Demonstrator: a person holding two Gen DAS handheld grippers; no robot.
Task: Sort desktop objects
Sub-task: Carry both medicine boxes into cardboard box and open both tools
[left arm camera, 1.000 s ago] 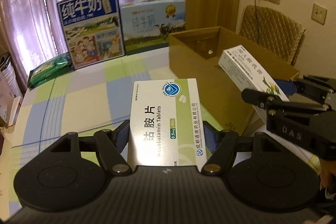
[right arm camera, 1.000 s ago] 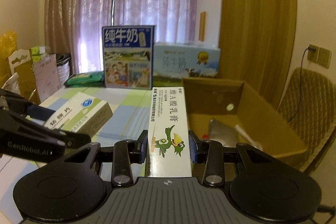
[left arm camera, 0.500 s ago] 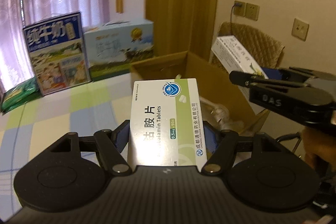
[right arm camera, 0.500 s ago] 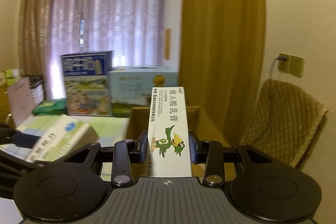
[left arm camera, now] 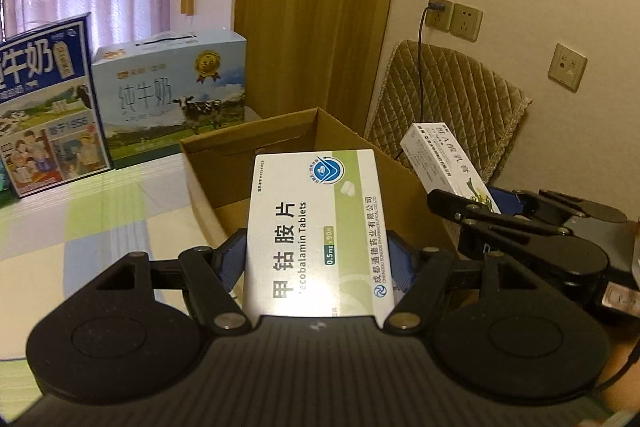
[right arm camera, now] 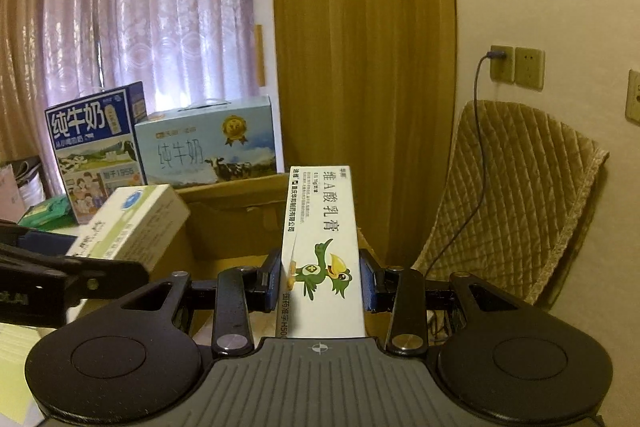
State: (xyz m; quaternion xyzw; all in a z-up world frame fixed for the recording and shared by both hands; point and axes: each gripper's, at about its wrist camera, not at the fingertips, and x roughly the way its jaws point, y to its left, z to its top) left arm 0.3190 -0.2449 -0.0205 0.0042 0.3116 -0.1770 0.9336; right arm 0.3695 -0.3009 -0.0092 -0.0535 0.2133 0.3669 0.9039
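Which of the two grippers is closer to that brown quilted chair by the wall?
Right. The right gripper, holding the cream box, sits beside the quilted chair; the left gripper, holding the tablet box, hangs over the cardboard box, farther away.

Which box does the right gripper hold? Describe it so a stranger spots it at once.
Start at the open cardboard box on the table. Just right of it, the right gripper clamps a narrow white carton. Unlike the wider tablet box beside it, it shows a green cartoon bird.
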